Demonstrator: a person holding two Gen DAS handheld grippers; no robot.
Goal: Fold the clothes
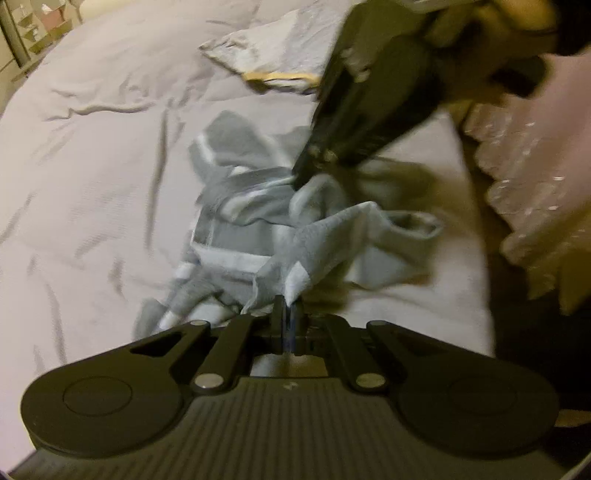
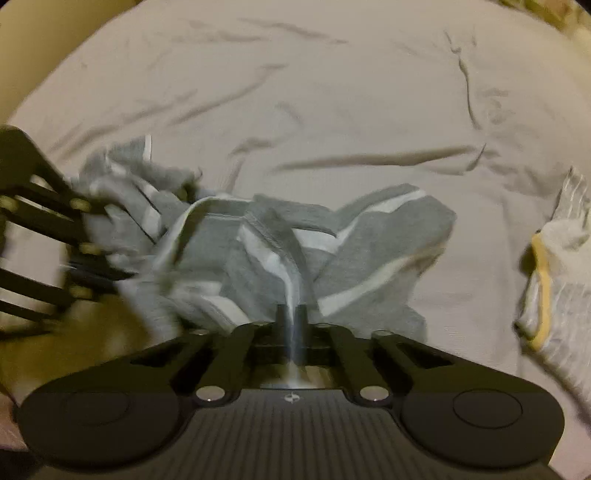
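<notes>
A grey garment with white stripes (image 1: pixel 236 229) (image 2: pixel 229 254) lies crumpled on the pale bed sheet (image 1: pixel 92 166) (image 2: pixel 332 103). My left gripper (image 1: pixel 287 301) is shut on a white-edged corner of it, at the near side of the heap. The right gripper (image 2: pixel 291 308) is shut on another fold of the same garment. In the left wrist view the right gripper (image 1: pixel 301 177) comes down from the upper right and pinches the cloth at the heap's far side. In the right wrist view the left gripper (image 2: pixel 107 221) shows blurred at the left edge, on the garment.
A second folded cloth, light with a yellow edge (image 1: pixel 273 55) (image 2: pixel 550 266), lies on the sheet beyond the heap. A person's pink textured sleeve (image 1: pixel 535 177) fills the right side of the left wrist view. Shelving (image 1: pixel 33 33) stands past the bed's far left corner.
</notes>
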